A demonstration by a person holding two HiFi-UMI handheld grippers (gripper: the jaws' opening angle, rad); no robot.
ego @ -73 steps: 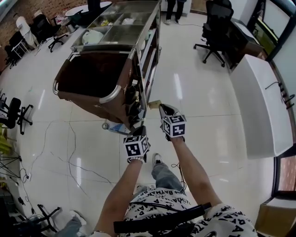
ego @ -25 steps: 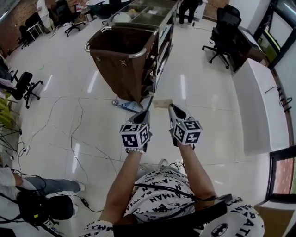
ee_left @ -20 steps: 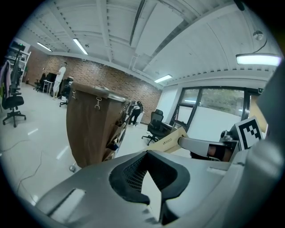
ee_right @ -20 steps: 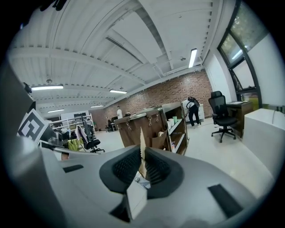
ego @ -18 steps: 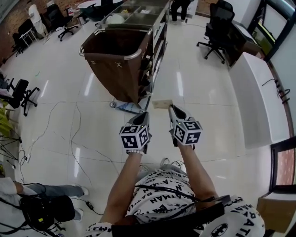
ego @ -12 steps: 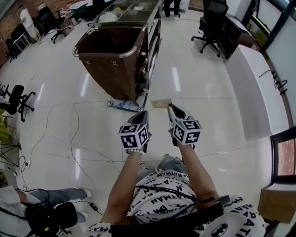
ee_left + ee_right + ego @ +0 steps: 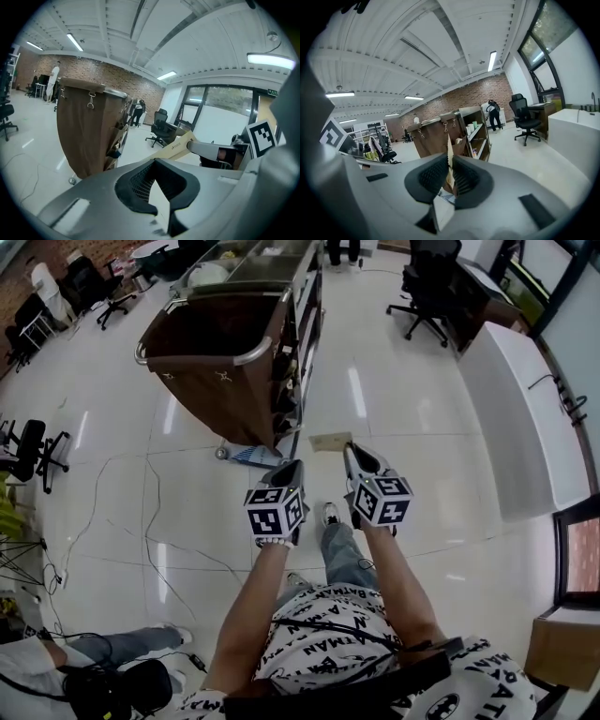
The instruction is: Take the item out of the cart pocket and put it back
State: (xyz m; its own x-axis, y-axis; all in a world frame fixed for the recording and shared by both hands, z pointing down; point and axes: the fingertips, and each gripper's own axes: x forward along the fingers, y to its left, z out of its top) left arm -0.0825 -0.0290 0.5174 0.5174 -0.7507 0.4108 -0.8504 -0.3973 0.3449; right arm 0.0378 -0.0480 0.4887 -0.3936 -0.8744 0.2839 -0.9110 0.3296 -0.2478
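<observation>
Right gripper [image 7: 351, 454]: jaws clenched on a flat beige packet [image 7: 330, 441], gripped by one edge. The packet is outside the cart [image 7: 246, 354], held over the white floor [image 7: 422, 474] near the cart's end. Left gripper [image 7: 294, 467]: just beside the right one, jaws closed together, nothing between them.

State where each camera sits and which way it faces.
Head view: on the person's head, looking steeply down at the cart, both forearms, left gripper and right gripper.
Left gripper view: rides the left gripper, faces the cart past shut, empty jaws; the right gripper's beige packet shows.
Right gripper view: rides the right gripper, faces the cart, jaws shut on the beige packet.
All three share the cart.
</observation>
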